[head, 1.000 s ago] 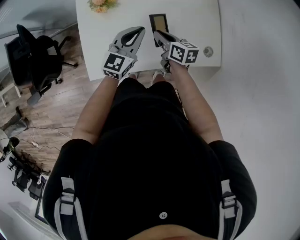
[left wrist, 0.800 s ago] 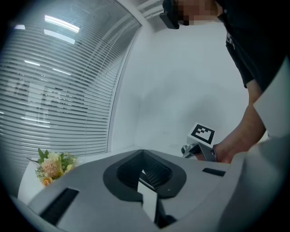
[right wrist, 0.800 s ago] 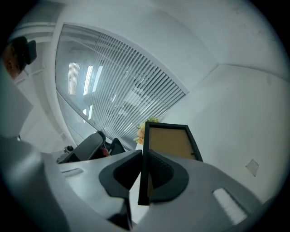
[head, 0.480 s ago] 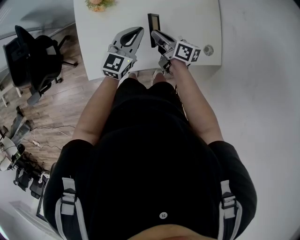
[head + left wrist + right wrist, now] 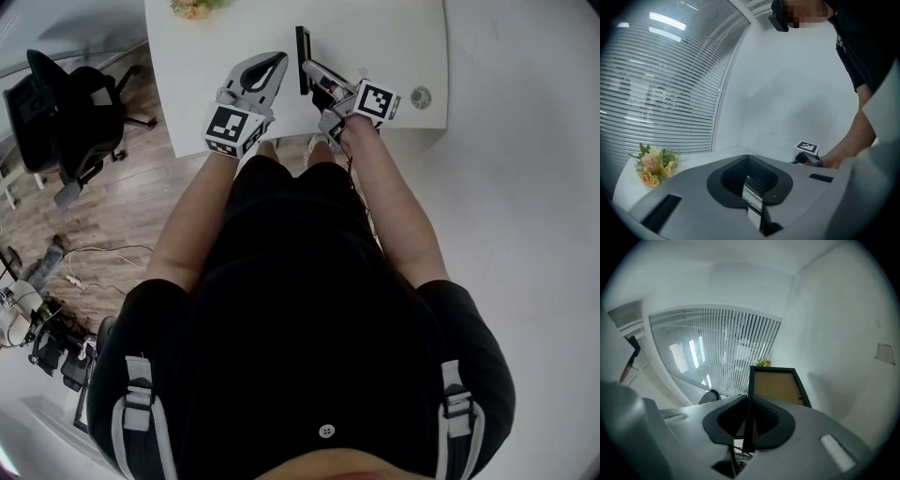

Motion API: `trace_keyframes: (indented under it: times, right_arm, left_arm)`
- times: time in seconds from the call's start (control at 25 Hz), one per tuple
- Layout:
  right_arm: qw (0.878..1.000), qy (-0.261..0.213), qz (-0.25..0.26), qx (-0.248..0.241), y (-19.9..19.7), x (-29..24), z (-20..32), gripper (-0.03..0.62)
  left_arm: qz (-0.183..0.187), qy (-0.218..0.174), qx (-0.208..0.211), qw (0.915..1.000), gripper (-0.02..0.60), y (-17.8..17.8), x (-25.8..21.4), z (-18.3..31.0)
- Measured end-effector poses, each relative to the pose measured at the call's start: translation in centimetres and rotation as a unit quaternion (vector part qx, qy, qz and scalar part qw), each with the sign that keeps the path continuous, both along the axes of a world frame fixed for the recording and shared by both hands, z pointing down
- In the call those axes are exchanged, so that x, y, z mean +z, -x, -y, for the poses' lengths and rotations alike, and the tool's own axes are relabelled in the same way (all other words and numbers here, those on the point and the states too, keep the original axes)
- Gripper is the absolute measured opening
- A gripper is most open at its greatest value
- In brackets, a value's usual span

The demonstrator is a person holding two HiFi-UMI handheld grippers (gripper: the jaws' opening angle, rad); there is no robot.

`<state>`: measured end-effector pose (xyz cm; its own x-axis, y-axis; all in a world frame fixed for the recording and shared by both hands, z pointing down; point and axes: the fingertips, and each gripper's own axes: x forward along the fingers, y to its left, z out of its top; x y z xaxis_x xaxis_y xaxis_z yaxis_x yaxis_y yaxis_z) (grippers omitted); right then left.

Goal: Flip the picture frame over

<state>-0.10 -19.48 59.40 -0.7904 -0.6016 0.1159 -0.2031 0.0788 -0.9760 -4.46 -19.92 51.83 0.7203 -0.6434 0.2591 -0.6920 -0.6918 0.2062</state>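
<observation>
Right gripper view: black picture frame (image 5: 777, 386), brown backing (edge-on upright).

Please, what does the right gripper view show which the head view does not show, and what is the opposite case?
Only the right gripper view: the brown back board of the picture frame, a close look at the right gripper shut on its black edge, and the window blinds.

Only the head view: the left gripper, the person's arms, and the wooden floor.

Both: the frame turned up on its edge, the right gripper holding it, and the flowers beyond.
</observation>
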Motion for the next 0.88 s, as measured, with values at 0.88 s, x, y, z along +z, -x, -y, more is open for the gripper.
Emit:
trace_keyframes:
  times: [0.88]
  right_arm:
    - [0.992, 0.036, 0.120, -0.013, 0.4, 2.8, -0.6, 0.049]
  left_arm:
    - [0.008, 0.019, -0.011, 0.9997, 0.006, 0.5, 2.5, -0.2]
